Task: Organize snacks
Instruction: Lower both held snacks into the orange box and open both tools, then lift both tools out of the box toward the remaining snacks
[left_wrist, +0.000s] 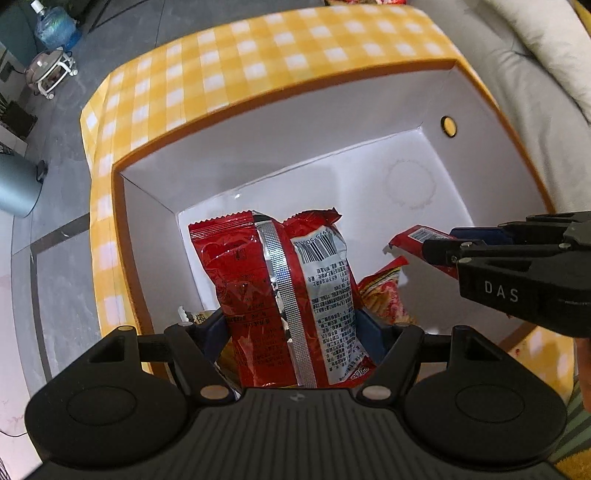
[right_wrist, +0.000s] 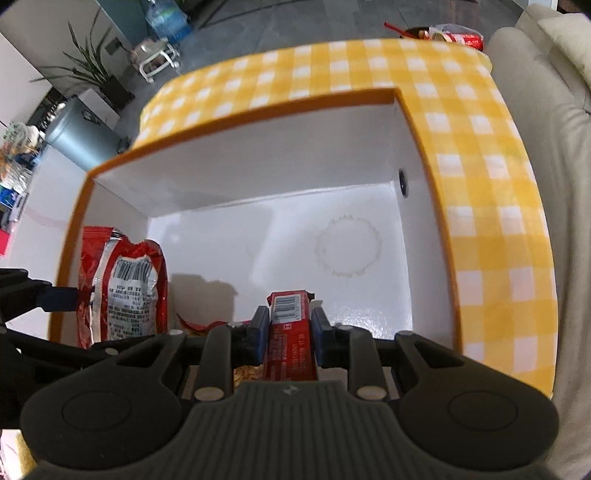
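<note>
Hanging over the box (left_wrist: 258, 110), both grippers point down into its white inside. The left gripper (left_wrist: 295, 325) stands wide, its pads pressed on both sides of a puffy red bag (left_wrist: 288, 280), which sits upright at the box's left part, near the left wall. The right gripper (right_wrist: 290, 328) is nearly closed, pinching a slim red pack (right_wrist: 290, 332) between its blue pads; the pack's barcode end juts past the fingertips over the floor. Another snack (left_wrist: 384, 295) lies low between the two. Beyond the pack, the floor is bare up to the far wall and right wall. The orange rim runs close behind both tools.
</note>
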